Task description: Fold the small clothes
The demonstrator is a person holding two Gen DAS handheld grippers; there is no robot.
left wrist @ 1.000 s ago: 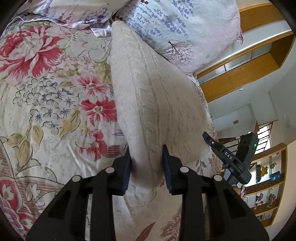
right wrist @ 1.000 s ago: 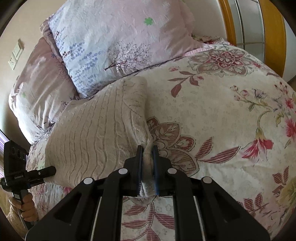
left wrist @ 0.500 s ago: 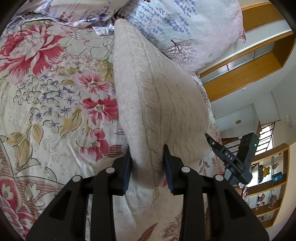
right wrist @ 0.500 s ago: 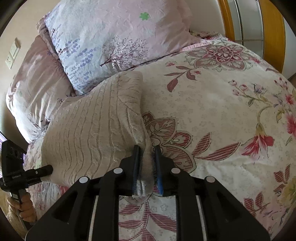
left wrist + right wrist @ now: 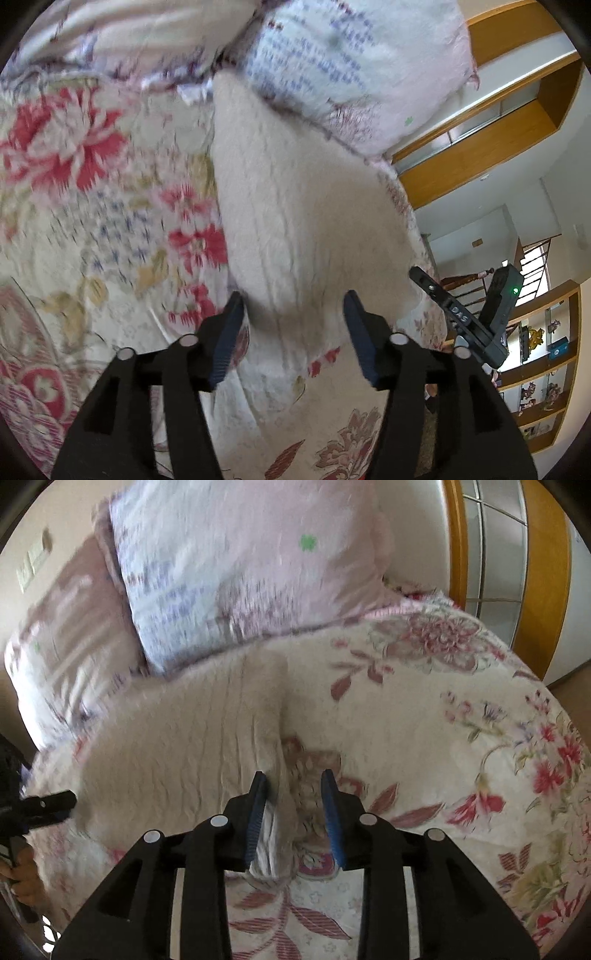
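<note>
A cream cable-knit garment (image 5: 306,221) lies folded on the floral quilt (image 5: 92,221), its far end at the pillows. My left gripper (image 5: 295,326) stands over its near end; the jaws are opening and neither pad presses the knit between them. In the right wrist view the same knit (image 5: 184,757) spreads out to the left. My right gripper (image 5: 295,808) is at its near right corner with jaws opening; the folded edge rests by the left pad and the right pad is clear of it. Each gripper shows in the other's view, the right gripper (image 5: 461,317) and the left gripper (image 5: 48,805).
Two pale pink printed pillows (image 5: 240,565) lean at the head of the bed, just beyond the knit. A wooden frame (image 5: 543,590) stands past the bed's right side. Shelves with small objects (image 5: 543,343) are in the background. A hand (image 5: 22,878) holds the left gripper.
Both pairs of jaws have spread apart and let go of the knit, which now rests on the quilt. The right gripper has lifted a little.
</note>
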